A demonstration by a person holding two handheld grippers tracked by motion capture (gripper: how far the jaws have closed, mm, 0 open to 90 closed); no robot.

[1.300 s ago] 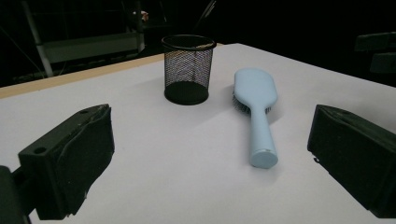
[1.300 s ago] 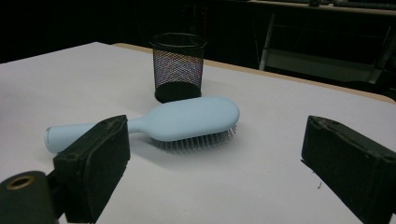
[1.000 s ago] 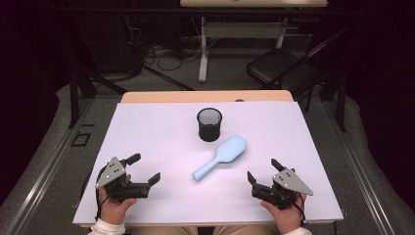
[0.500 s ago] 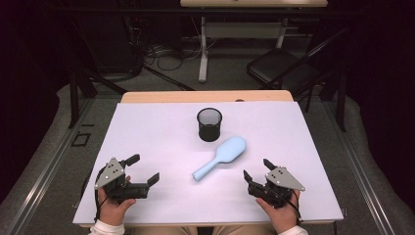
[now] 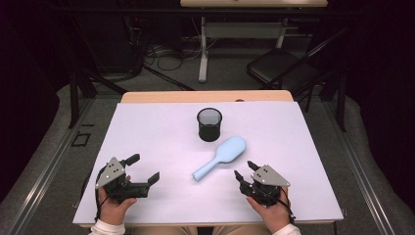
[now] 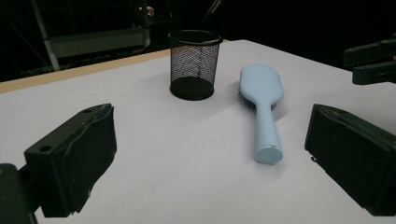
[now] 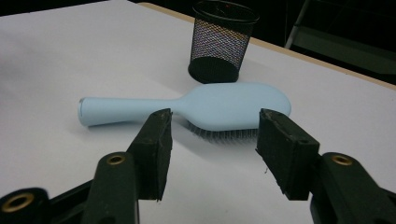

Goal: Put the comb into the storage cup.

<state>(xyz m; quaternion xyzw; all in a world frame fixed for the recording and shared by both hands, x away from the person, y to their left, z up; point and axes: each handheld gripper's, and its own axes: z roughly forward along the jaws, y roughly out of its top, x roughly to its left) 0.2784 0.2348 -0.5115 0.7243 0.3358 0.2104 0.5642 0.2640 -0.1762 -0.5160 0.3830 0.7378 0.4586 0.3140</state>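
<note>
Left gripper [image 5: 145, 169]: rests low over the white table [image 5: 161, 137] at the person's near-left corner, held in the left hand [image 5: 113, 208]. Its jaws stand wide apart with nothing between them; in the left gripper view the two black pads [image 6: 79, 158] frame bare table.

Brush from the left gripper: the light-blue brush [image 6: 264, 109] lies ahead and to the right of this gripper, well apart from it, handle end nearest, head farther off.

Cup from the left gripper: the black mesh cup [image 6: 194, 63] stands upright farther ahead, just beside the brush head on its left, not touching it as far as I can tell.

Brush: in the high view the brush [image 5: 221, 157] lies flat between the two grippers, bristles down, handle pointing toward the person's near left, head toward the cup [image 5: 209, 124].

Right gripper [image 5: 243, 170]: sits near the near-right part of the table in the right hand [image 5: 269, 213], pointing at the brush. Its jaws have just been closing and now stand about half open, with nothing between the pads [image 7: 156, 144].

Brush from the right gripper: the brush [image 7: 205, 105] lies crosswise just ahead of the fingertips, near but apart, handle to the left, head to the right.

Cup from the right gripper: the cup [image 7: 222, 39] stands beyond the brush head.
</note>
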